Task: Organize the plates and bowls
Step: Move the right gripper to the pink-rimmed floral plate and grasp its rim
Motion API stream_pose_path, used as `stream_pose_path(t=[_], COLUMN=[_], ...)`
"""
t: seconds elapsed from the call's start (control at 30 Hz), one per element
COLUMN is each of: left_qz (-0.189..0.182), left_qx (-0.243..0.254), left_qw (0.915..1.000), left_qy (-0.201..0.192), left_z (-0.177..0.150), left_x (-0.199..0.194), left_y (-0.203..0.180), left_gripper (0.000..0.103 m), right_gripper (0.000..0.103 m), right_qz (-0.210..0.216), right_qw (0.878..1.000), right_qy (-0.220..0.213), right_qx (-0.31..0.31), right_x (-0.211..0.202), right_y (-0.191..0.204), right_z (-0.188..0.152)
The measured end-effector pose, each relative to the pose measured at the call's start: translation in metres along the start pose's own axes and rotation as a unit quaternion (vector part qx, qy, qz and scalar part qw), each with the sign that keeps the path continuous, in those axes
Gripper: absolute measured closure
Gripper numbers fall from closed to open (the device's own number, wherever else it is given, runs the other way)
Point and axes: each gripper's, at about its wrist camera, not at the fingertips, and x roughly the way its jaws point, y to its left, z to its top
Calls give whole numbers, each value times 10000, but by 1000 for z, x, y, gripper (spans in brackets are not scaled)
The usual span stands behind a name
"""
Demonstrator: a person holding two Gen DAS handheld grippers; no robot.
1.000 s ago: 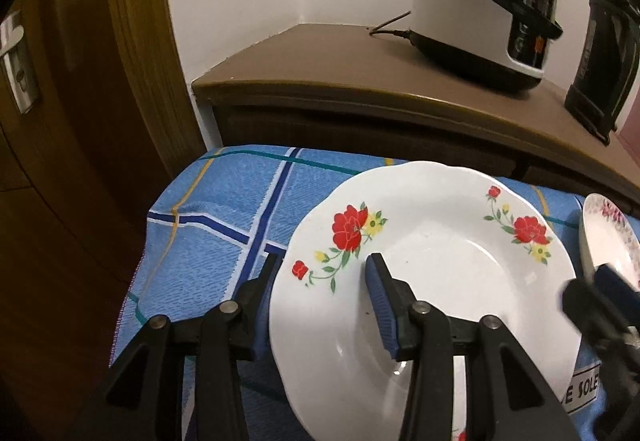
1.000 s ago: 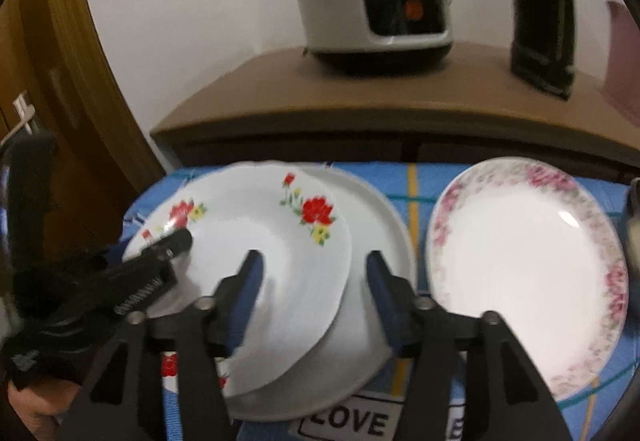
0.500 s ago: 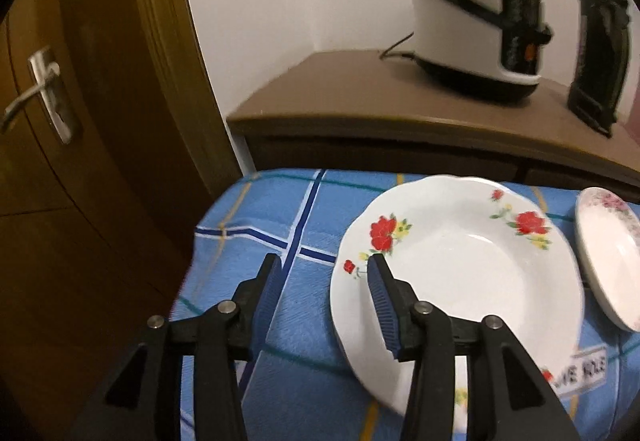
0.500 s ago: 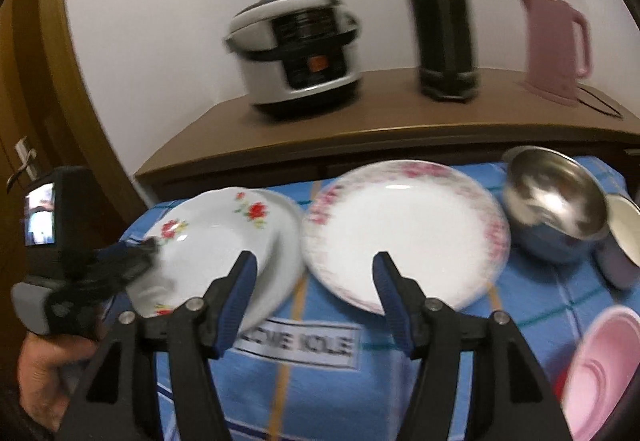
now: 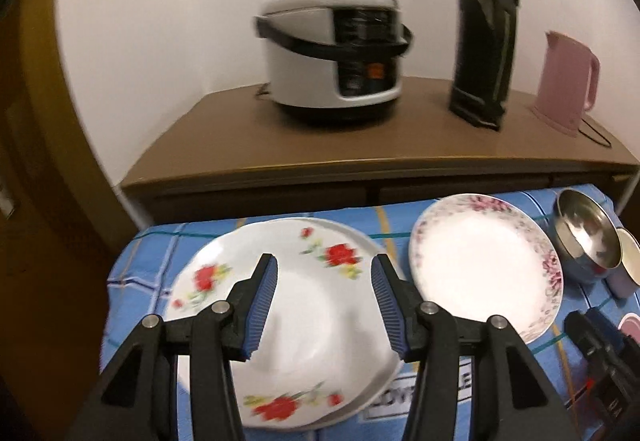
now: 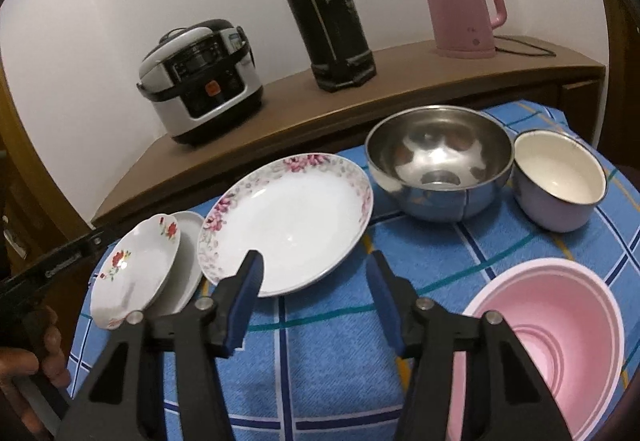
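Note:
A red-flower plate lies stacked on a plain white plate at the table's left; it also shows in the right wrist view. A pink-flower plate lies beside them. A steel bowl, a lilac enamel bowl and a pink plastic bowl stand to the right. My left gripper is open and empty above the red-flower plate. My right gripper is open and empty over the cloth, in front of the pink-flower plate.
A blue checked cloth covers the table. Behind it a wooden sideboard carries a rice cooker, a dark thermos and a pink kettle. A wooden door is at the left.
Both grippers have pulled back and swung right. The left gripper has left the red-flower plate's rim, and the plate rests on the white plate. The bowls have come into the right view.

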Motion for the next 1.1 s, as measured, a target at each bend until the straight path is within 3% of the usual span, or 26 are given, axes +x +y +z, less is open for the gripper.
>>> stream_pose_path(t=[0.37, 0.57, 0.67, 0.83, 0.97, 1.1], left_qz=[-257, -330, -397, -384, -395, -433], left_qx=[352, 492, 428, 478, 453, 452], left_qw=[9990, 9980, 9979, 9976, 9978, 9976], left_qy=[139, 222, 291, 309, 289, 283], left_z=[24, 34, 38, 39, 38, 39], left_x=[41, 60, 66, 70, 67, 65], left_y=[-37, -47, -48, -53, -53, -54], left_gripper=[51, 51, 51, 51, 51, 51], right_gripper=[47, 47, 47, 47, 49, 49], right_qz=[-117, 93, 58, 203, -64, -504], right_qw=[9994, 9987, 9993, 9986, 9997, 9977], right_qy=[69, 148, -26, 192, 78, -13], right_qx=[306, 472, 374, 450, 239, 443], right_x=[19, 29, 27, 36, 30, 21], right_y=[-3, 8, 17, 23, 22, 3], right_z=[5, 11, 11, 7, 4, 7])
